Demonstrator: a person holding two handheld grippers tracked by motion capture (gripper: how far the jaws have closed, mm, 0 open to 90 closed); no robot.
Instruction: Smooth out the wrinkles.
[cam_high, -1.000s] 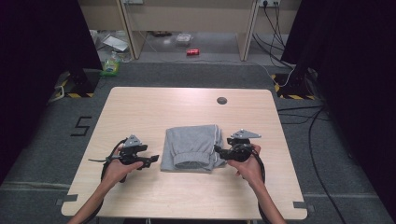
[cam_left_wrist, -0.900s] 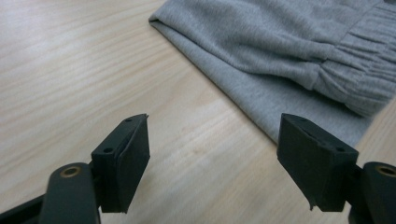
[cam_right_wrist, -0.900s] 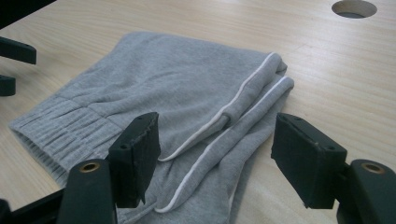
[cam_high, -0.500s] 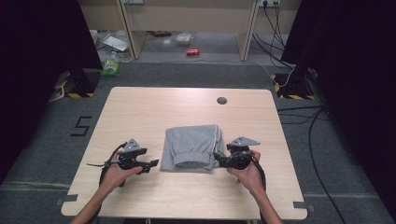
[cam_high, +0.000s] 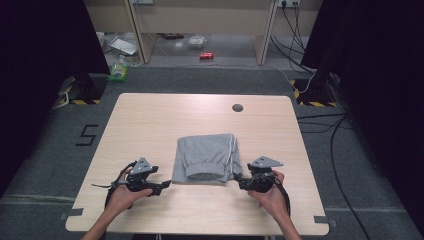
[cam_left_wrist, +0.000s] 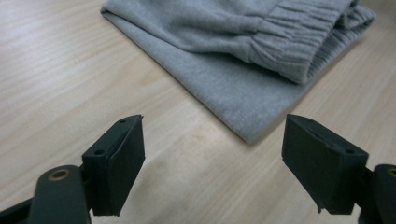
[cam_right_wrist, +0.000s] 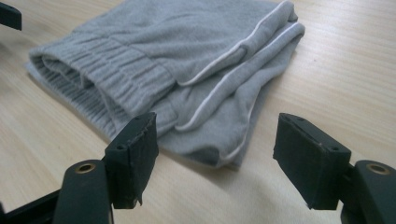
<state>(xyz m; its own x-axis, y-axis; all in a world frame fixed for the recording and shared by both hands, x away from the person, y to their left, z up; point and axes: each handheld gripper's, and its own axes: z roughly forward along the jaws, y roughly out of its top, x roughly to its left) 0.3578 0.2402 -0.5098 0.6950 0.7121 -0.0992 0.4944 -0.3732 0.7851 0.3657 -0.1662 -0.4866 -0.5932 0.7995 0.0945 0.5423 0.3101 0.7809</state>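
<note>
Both claws, left claw (cam_high: 161, 186) and right claw (cam_high: 240, 181), are standing open and empty after widening, retreating toward the person from the folded pants (cam_high: 206, 157); folding looks finished.

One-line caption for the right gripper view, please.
Open right gripper poised at the near corner of folded grey sweatpants on the wooden table.
</note>
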